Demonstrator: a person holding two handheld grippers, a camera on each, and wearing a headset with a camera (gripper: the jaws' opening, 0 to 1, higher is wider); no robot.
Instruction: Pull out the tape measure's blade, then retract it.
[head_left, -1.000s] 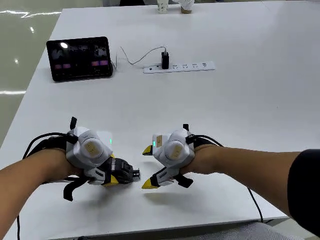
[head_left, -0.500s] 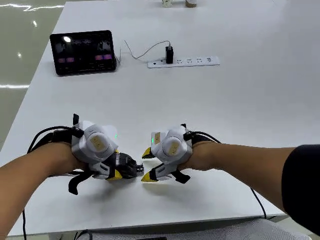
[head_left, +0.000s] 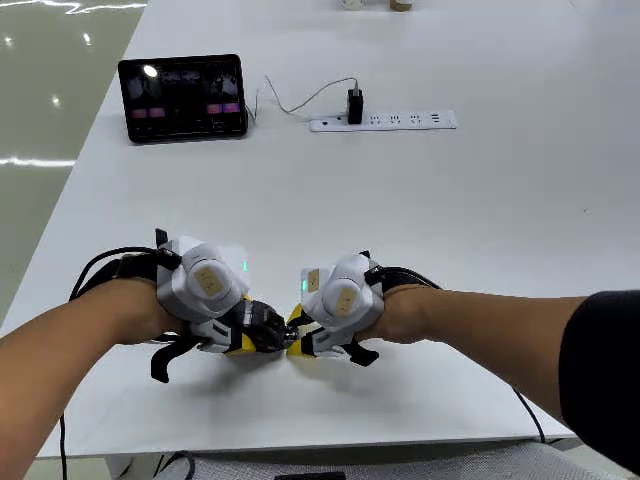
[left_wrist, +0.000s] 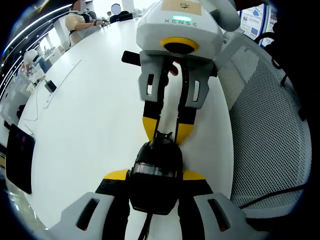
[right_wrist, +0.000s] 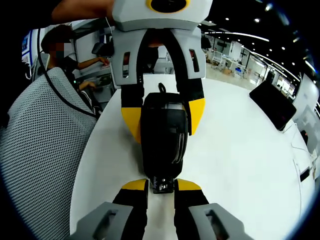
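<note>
A black tape measure sits low over the white table, gripped by my left gripper. In the left gripper view its body is squeezed between my yellow pads. My right gripper faces it head on from the right. The blade's metal end tab lies between the right gripper's yellow fingertips, which have closed in on it. Only the tab sticks out of the case. The right gripper's tips meet the case front.
A dark tablet stands at the far left of the table. A white power strip with a black plug and cable lies behind. The table's near edge is just below the grippers. A grey mesh chair is at my side.
My right gripper has moved left up to the tape measure, and its jaws, wide open before, have closed on the blade tab. The left gripper keeps hold of the case. The head camera shifted.
</note>
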